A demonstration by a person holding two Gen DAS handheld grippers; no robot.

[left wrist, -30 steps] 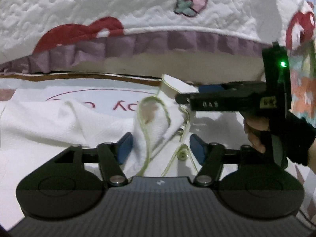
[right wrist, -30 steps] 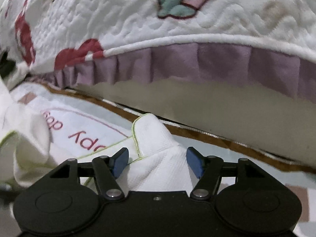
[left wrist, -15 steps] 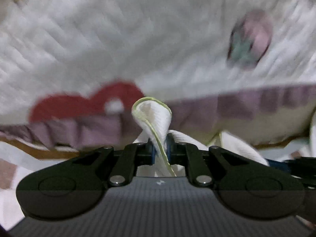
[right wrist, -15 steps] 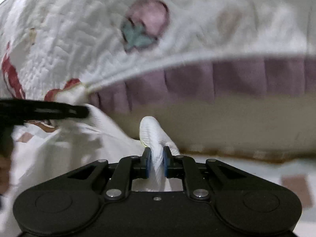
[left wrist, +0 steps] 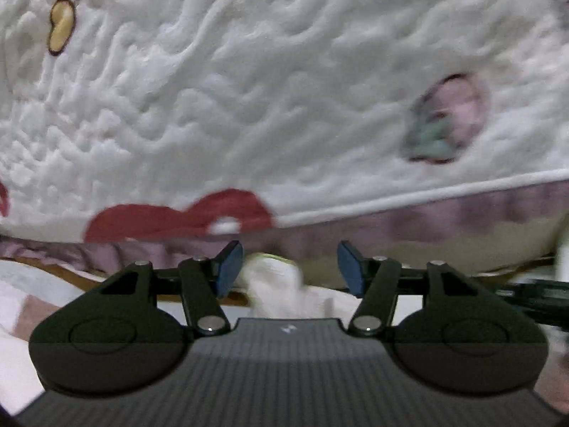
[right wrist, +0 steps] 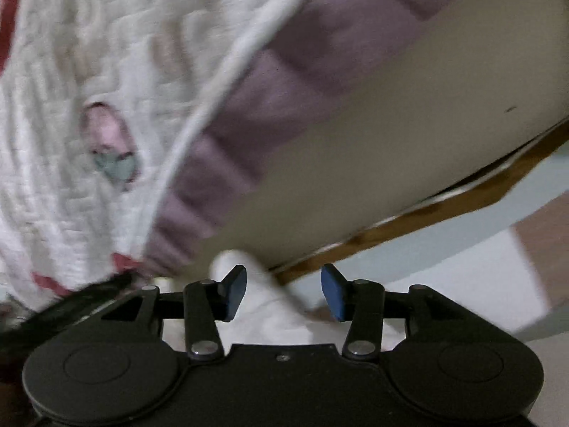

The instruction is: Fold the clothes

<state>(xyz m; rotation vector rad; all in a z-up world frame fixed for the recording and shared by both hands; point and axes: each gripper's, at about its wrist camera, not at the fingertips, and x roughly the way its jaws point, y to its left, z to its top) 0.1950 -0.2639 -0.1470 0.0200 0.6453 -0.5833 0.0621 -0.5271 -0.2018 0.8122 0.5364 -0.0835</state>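
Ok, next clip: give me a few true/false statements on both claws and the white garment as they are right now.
1. The left claw is open. True.
2. The right claw is clamped on the white garment. False: its jaws stand apart, cloth loose between them.
3. A white quilt with a purple frill fills the background. True.
4. The garment's edge trim is red. False: it is yellow-green.

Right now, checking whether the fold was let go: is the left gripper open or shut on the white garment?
Open: the left gripper has blue pads apart, white garment loose between them.
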